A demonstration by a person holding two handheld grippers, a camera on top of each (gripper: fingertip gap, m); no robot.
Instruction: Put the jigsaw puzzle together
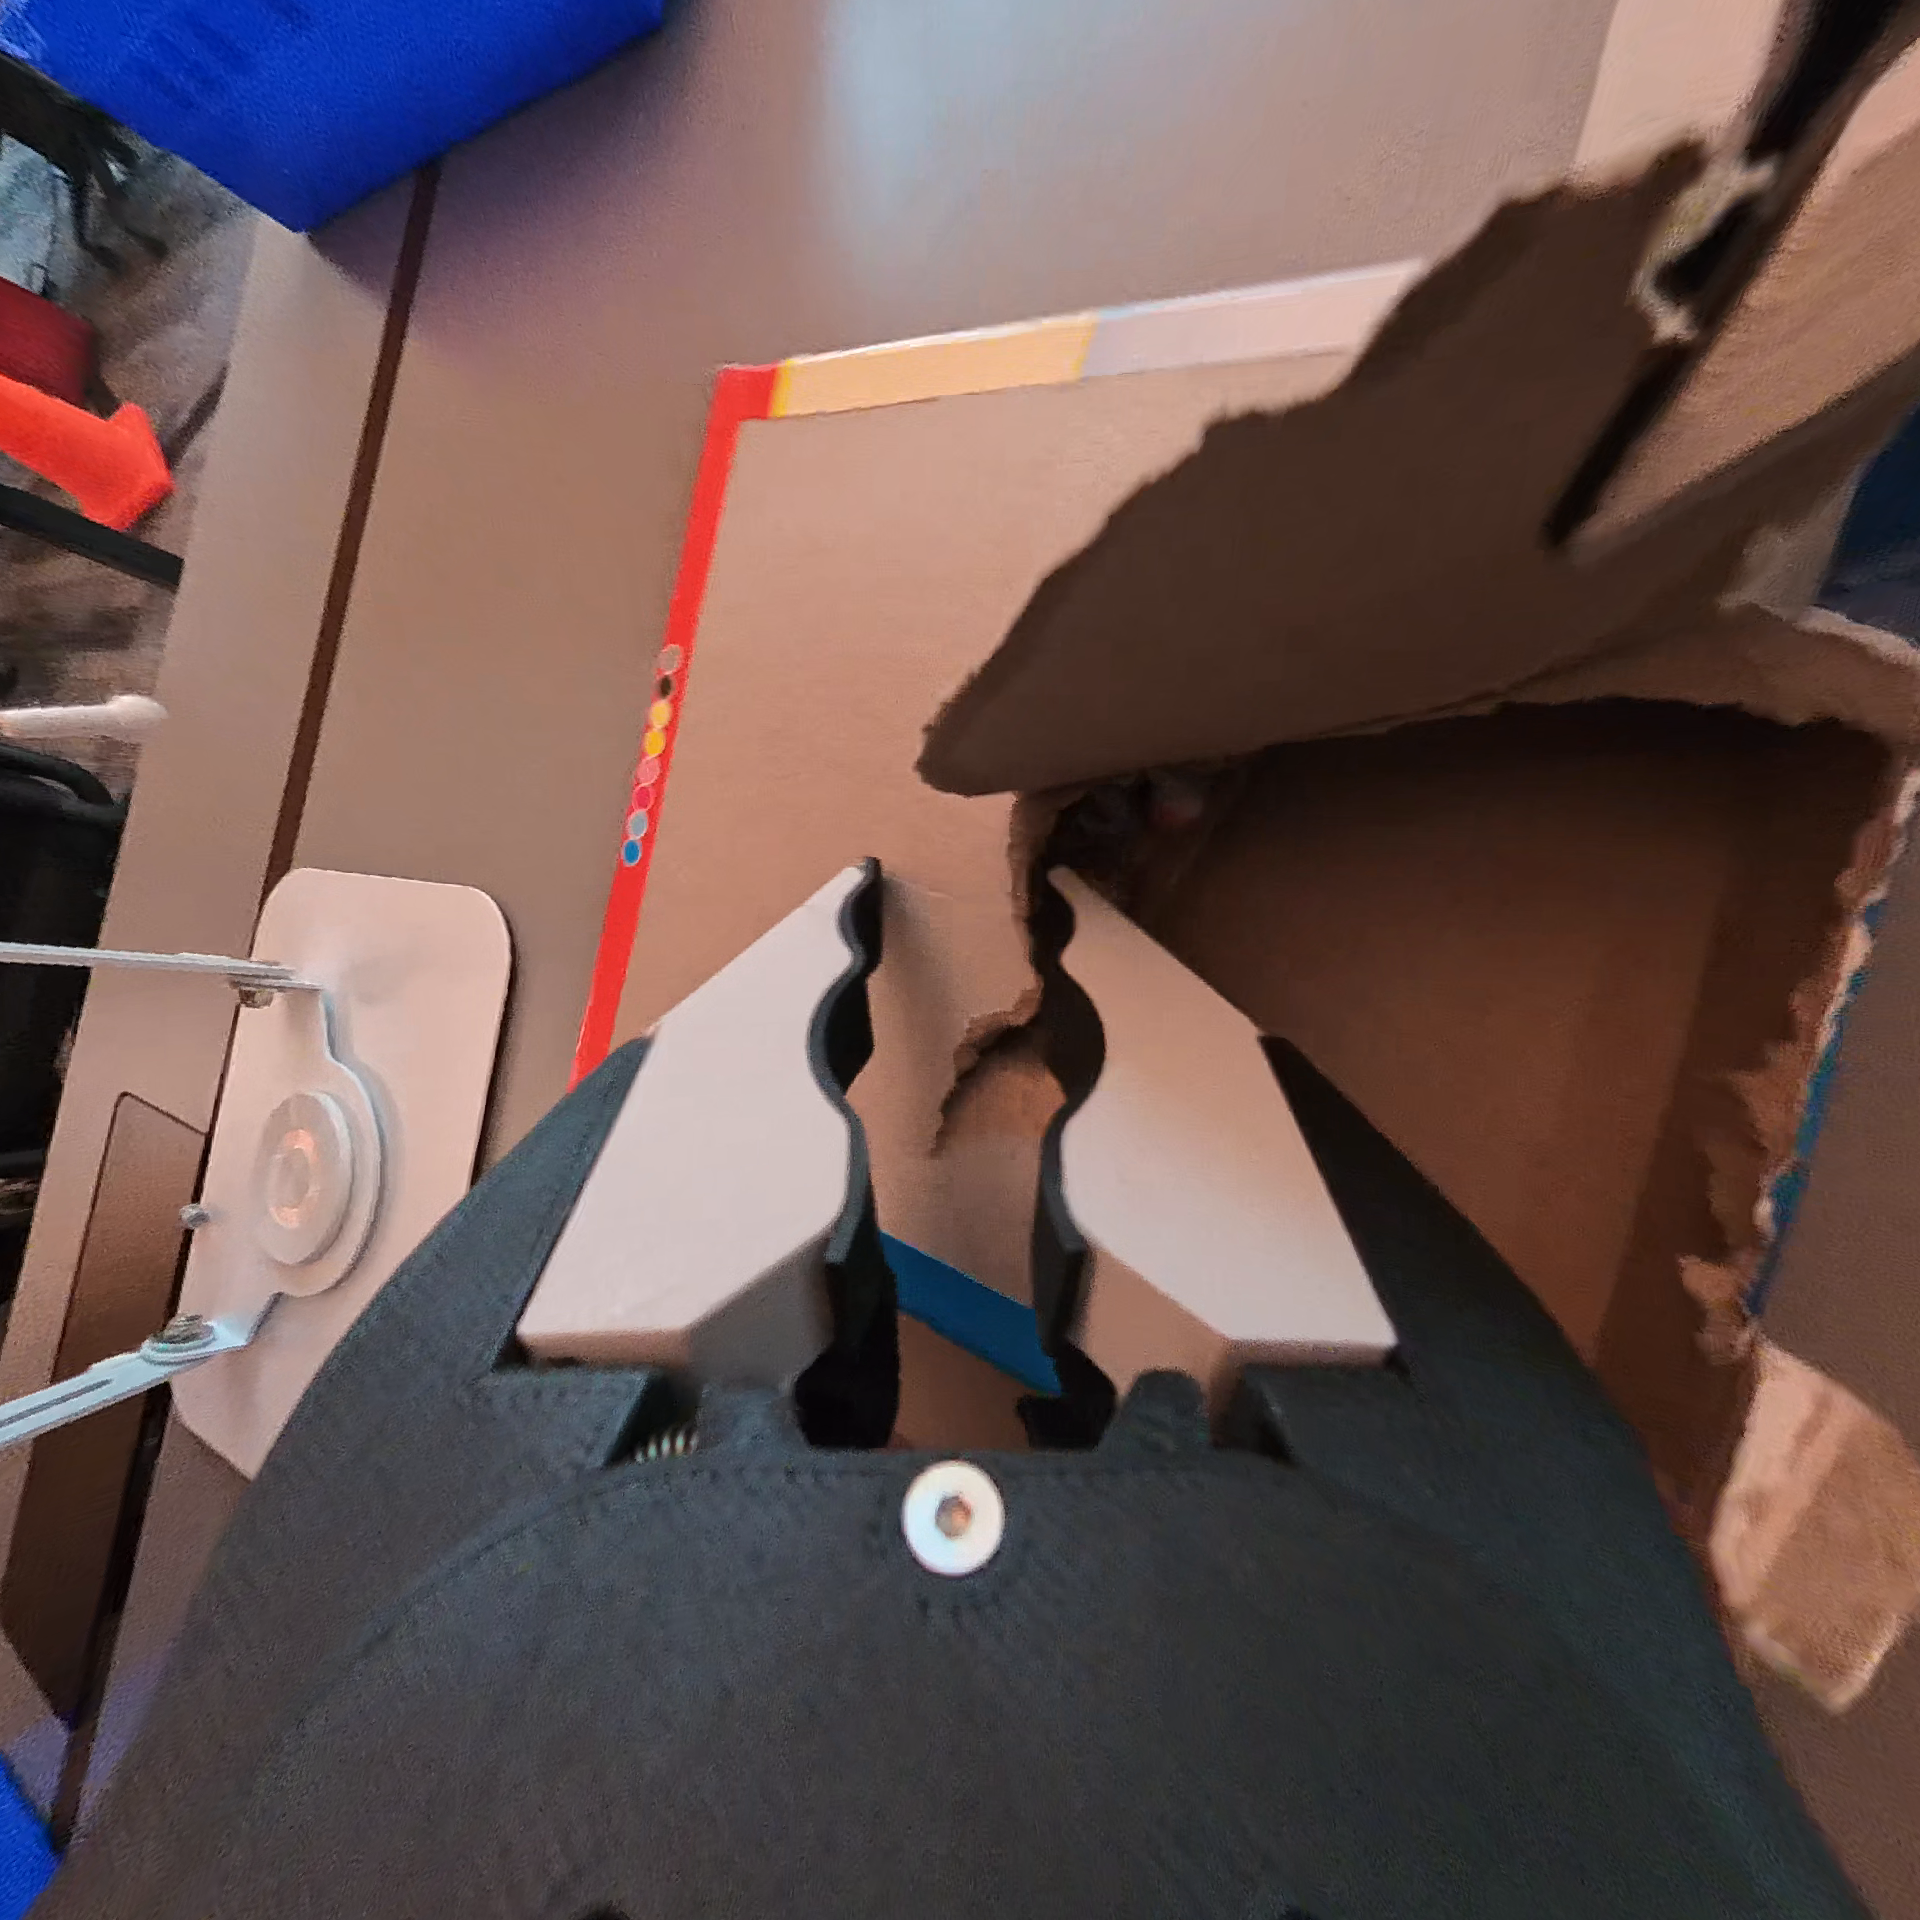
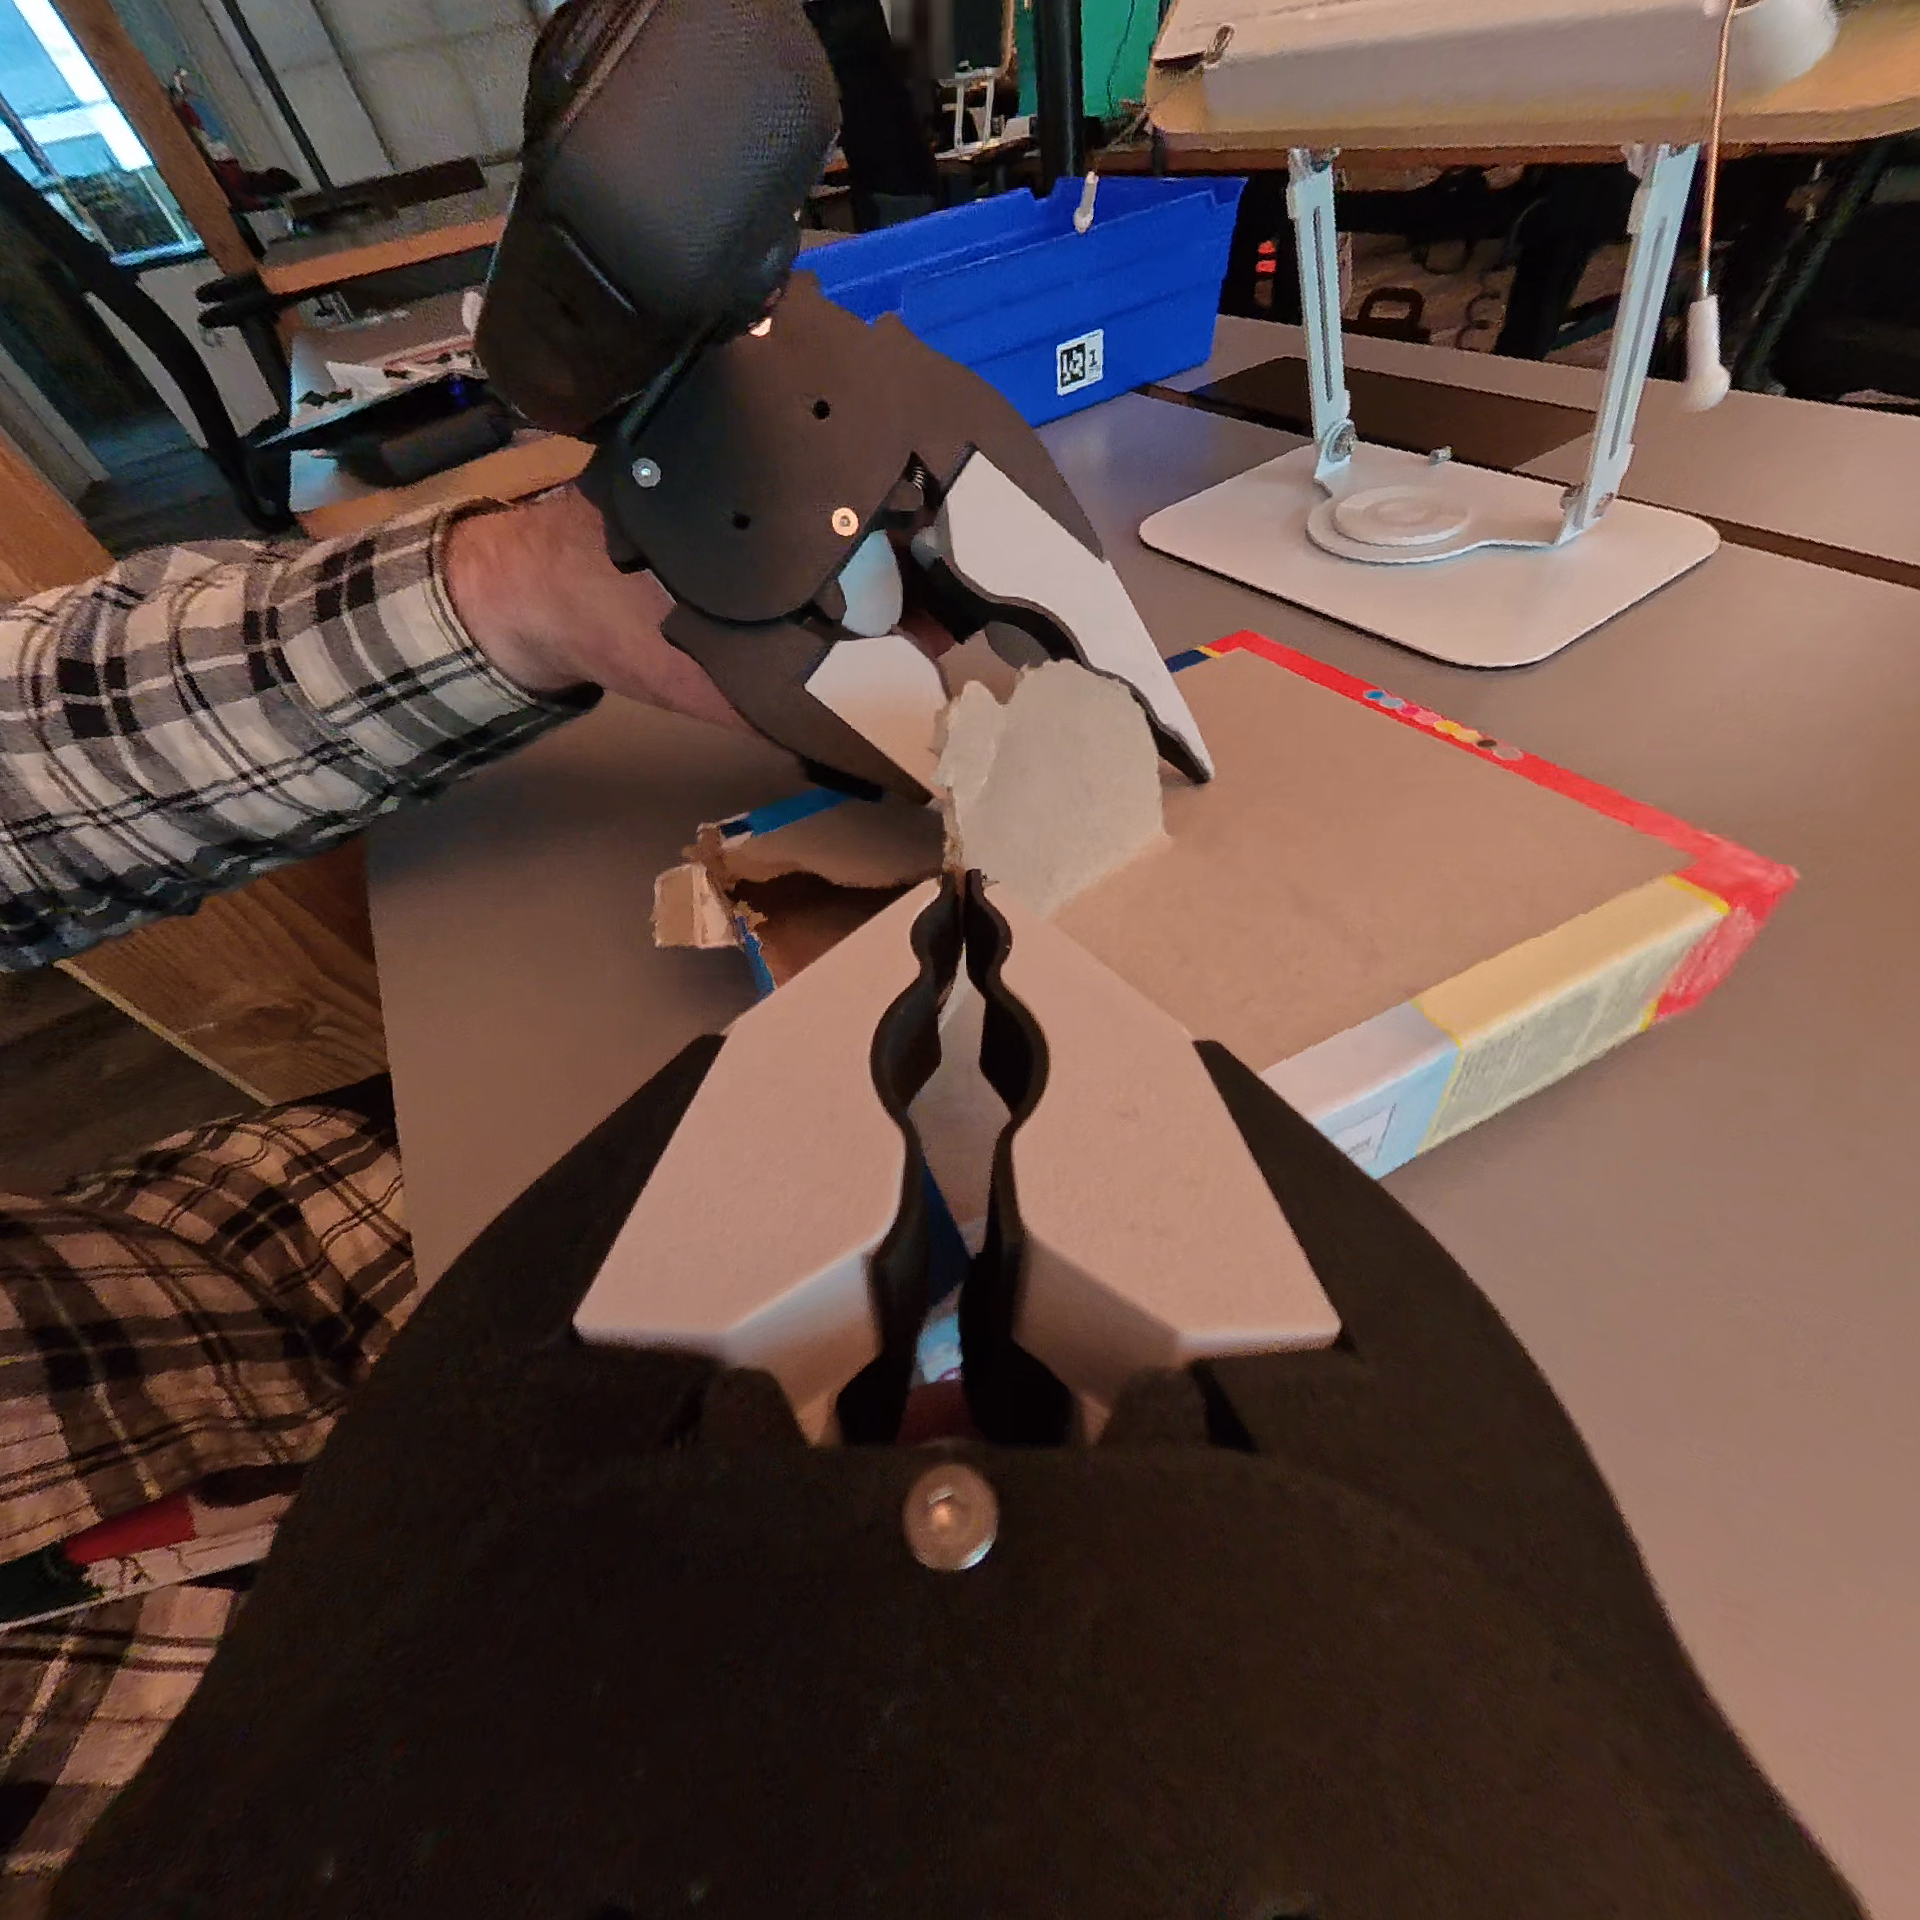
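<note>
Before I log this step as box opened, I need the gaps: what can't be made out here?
- Puzzle pieces: inside the box, dark under the torn flap in the left wrist view.
- Right gripper closed on the flap; the contact is hidden behind the fingertips.
- Left gripper open; the flap's motion blur hides the tear's edge.

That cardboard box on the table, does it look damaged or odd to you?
Yes. The puzzle box lies plain side up, and its cardboard is ripped open at one corner, with ragged edges around a hole. The right gripper is shut on the torn flap, lifting it, while the left gripper is open at the hole's edge.
</note>
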